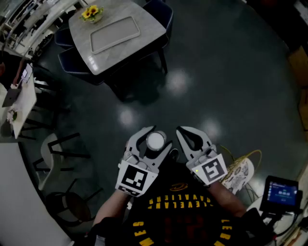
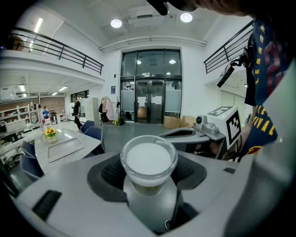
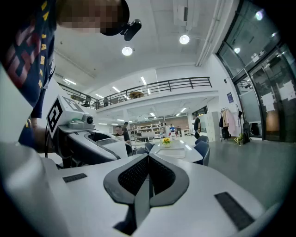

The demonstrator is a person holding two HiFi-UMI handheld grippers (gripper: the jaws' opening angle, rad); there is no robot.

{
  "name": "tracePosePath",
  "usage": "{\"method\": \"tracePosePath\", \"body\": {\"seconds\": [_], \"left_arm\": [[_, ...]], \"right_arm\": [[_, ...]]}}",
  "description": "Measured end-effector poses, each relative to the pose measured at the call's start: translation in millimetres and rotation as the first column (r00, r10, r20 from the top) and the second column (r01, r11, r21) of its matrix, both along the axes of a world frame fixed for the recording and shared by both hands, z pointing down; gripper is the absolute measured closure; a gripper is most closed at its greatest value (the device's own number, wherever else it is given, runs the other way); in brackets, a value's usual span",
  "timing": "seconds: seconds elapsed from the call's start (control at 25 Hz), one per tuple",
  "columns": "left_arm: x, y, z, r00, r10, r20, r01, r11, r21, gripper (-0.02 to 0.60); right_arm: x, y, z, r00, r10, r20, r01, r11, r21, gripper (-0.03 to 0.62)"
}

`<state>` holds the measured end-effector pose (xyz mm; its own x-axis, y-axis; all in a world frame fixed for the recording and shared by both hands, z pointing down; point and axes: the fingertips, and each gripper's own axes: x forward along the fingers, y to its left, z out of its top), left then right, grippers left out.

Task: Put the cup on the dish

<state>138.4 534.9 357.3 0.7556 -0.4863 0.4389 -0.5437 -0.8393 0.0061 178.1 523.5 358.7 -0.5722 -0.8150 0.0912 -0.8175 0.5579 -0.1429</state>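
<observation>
Left claw [image 1: 155, 136]: jaws stood wide, clamped on the cup [image 2: 149, 159], a dark pad against each side of it.
Right claw [image 3: 148, 169]: jaws were closed pad to pad, with nothing between them.
Claw pose: both were held side by side close in front of the person's shirt [image 1: 175, 214], tips pointing away from the body, over the floor [image 1: 216, 72]. The two were near each other but not touching.
Arms: the left forearm [image 1: 111, 207] ran up from the lower edge to the left claw. The right one was mostly behind its marker cube.
Cup: clear-walled and upright in the left claw, carried in the air well apart from the bench [image 1: 147, 33]. Its top showed white; whether that was a lid or a filling could not be told.
Bench: pale-topped, at the upper left of the head view, with blue chairs [image 1: 161, 12] round it.
Tray [image 1: 114, 33]: shallow and rectangular, lying on the bench top, with nothing in it.
Flowers [image 1: 91, 12]: yellow, in a small pot at the bench's far end, just beside the tray.
</observation>
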Motion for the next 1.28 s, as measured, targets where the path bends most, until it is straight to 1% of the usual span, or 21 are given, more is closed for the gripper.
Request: {"method": "tracePosePath", "body": {"seconds": [0.16, 0.28, 0.52, 0.64, 0.68, 0.76, 0.8, 0.84, 0.92, 1.04, 1.16, 1.2, 1.28], "left_arm": [[13.4, 16.8, 5.6, 1.000, 0.005, -0.009, -0.005, 1.000, -0.006, 0.321], [16.2, 20.6, 8.5, 1.000, -0.002, 0.001, 0.002, 1.000, -0.006, 0.321], [-4.9, 3.5, 8.7, 0.997, -0.080, -0.009, 0.079, 0.996, -0.040, 0.321], [-18.6, -10.3, -5.3, 0.995, -0.097, -0.002, 0.097, 0.995, -0.021, 0.321], [-22.5, -13.6, -11.5, 0.995, -0.097, 0.002, 0.097, 0.995, -0.010, 0.321], [-30.5, -20.2, -24.9, 0.995, -0.097, -0.001, 0.097, 0.995, 0.009, 0.321], [-34.4, -23.9, -31.1, 0.995, -0.099, -0.005, 0.099, 0.995, 0.015, 0.321], [-37.4, -28.1, -35.7, 0.995, -0.100, -0.008, 0.100, 0.995, 0.017, 0.321], [-39.5, -38.1, -36.8, 0.995, -0.100, -0.001, 0.100, 0.995, 0.012, 0.321], [-40.4, -54.3, -24.6, 0.995, -0.092, 0.034, 0.092, 0.996, -0.013, 0.321], [-47.8, -63.8, -16.5, 0.995, -0.078, 0.059, 0.079, 0.996, -0.029, 0.321], [-50.2, -66.5, -15.5, 0.996, -0.071, 0.059, 0.073, 0.997, -0.033, 0.321], [-53.9, -73.4, -14.4, 0.997, -0.055, 0.057, 0.057, 0.998, -0.035, 0.321]], "right_arm": [[6.0, 14.2, 8.0, 1.000, -0.016, -0.006, 0.016, 1.000, -0.011, 0.585], [6.5, 20.2, 12.3, 1.000, -0.027, 0.002, 0.027, 1.000, -0.015, 0.585], [4.8, 22.1, 7.5, 0.998, -0.044, 0.040, 0.044, 0.999, 0.018, 0.583], [-10.6, 20.9, 3.7, 0.994, -0.106, 0.032, 0.105, 0.994, 0.021, 0.582], [-19.7, 21.6, 2.9, 0.990, -0.139, 0.020, 0.139, 0.990, 0.021, 0.561], [-42.7, 22.2, -0.8, 0.977, -0.215, -0.009, 0.215, 0.976, 0.033, 0.434], [-54.8, 21.8, -4.3, 0.969, -0.248, -0.021, 0.248, 0.968, 0.043, 0.387], [-65.4, 20.4, -7.8, 0.961, -0.273, -0.033, 0.274, 0.960, 0.054, 0.365], [-79.1, 13.1, -10.1, 0.952, -0.298, -0.074, 0.303, 0.951, 0.067, 0.364], [-89.8, -6.9, -6.9, 0.946, -0.298, -0.124, 0.309, 0.948, 0.075, 0.364], [-105.3, -19.5, -0.4, 0.921, -0.331, -0.205, 0.351, 0.934, 0.065, 0.364], [-110.4, -23.5, 1.7, 0.917, -0.338, -0.213, 0.358, 0.932, 0.059, 0.364], [-119.2, -34.3, 4.6, 0.919, -0.338, -0.201, 0.354, 0.934, 0.050, 0.364]]}}
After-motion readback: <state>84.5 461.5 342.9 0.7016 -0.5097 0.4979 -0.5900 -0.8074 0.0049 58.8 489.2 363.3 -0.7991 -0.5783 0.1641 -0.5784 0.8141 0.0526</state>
